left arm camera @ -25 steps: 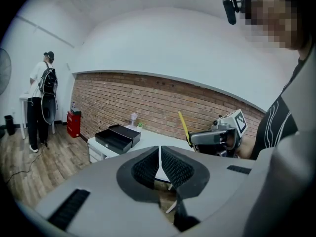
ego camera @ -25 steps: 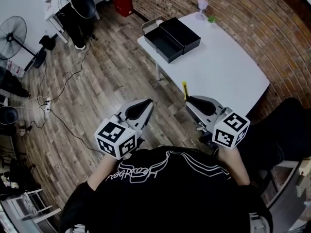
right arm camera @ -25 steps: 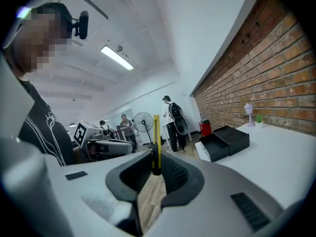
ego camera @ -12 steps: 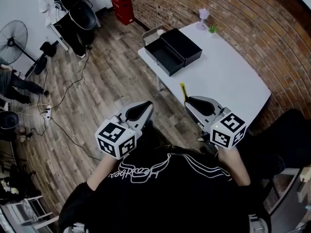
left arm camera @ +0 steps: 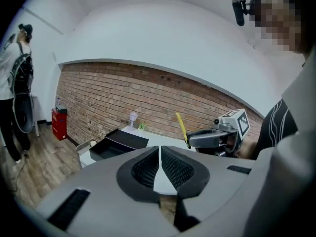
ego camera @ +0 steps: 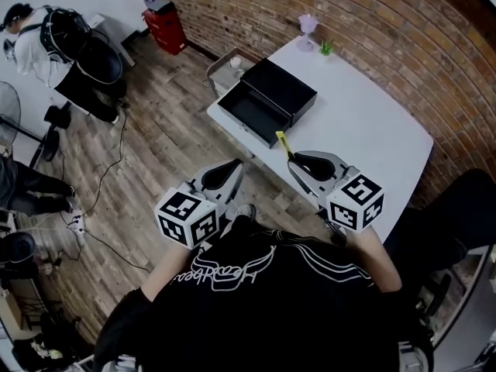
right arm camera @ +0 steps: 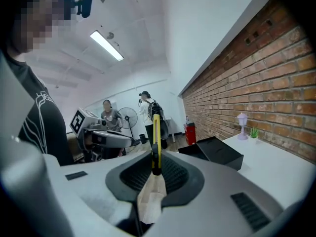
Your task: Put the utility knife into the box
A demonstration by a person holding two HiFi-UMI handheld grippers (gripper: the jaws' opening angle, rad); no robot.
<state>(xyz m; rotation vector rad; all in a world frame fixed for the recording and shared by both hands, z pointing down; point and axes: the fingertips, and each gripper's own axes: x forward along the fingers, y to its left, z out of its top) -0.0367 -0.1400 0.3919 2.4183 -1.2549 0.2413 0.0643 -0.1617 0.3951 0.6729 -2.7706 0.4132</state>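
A black box (ego camera: pixel 277 91) with its drawer (ego camera: pixel 249 115) pulled out stands on the white table (ego camera: pixel 364 138), near the table's left end. My right gripper (ego camera: pixel 293 160) is shut on a yellow utility knife (ego camera: pixel 281 143), which sticks up past the jaws just short of the drawer. In the right gripper view the knife (right arm camera: pixel 156 137) stands upright between the pads of the gripper (right arm camera: pixel 155 163), with the box (right arm camera: pixel 212 152) ahead to the right. My left gripper (ego camera: pixel 232 166) hangs over the wooden floor beside the table, shut, with nothing in it (left arm camera: pixel 159 149).
A small lamp (ego camera: pixel 308 23) and a little plant (ego camera: pixel 327 49) stand at the table's far end by the brick wall. A grey stool (ego camera: pixel 229 62) sits beside the box end. A red cabinet (ego camera: pixel 163 15), a fan (right arm camera: pixel 129 117), cables and people are further left.
The view has shifted towards the table. Both grippers have moved closer to the box, and the knife tip now lies near the open drawer. The grip on the knife is unchanged.
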